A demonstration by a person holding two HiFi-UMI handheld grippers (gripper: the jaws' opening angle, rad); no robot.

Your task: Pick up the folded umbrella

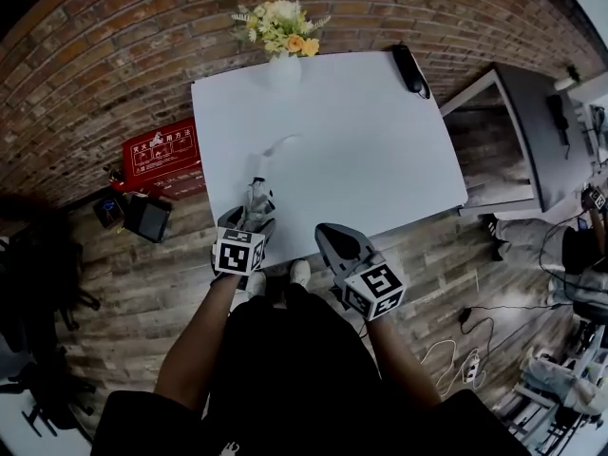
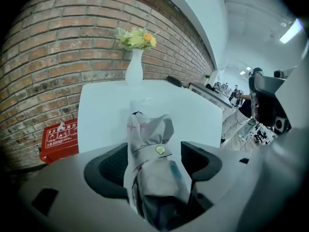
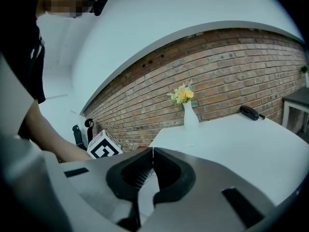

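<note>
The folded umbrella (image 1: 257, 200), grey and patterned with a snap-button strap, lies at the near edge of the white table (image 1: 361, 150). In the left gripper view the umbrella (image 2: 147, 129) runs lengthwise between the two dark pads. My left gripper (image 2: 153, 159) stands open around it, jaws wide, and I see no pad pressing into the fabric. From the head view my left gripper (image 1: 250, 224) sits over the umbrella's near end. My right gripper (image 1: 330, 238) hovers at the table's front edge to the right, shut and empty, its tips (image 3: 153, 151) meeting.
A white vase of flowers (image 1: 282, 41) stands at the table's far edge, a black object (image 1: 408, 69) at its far right corner. A red box (image 1: 161, 150) sits on the floor left of the table, a grey desk (image 1: 532, 131) to the right.
</note>
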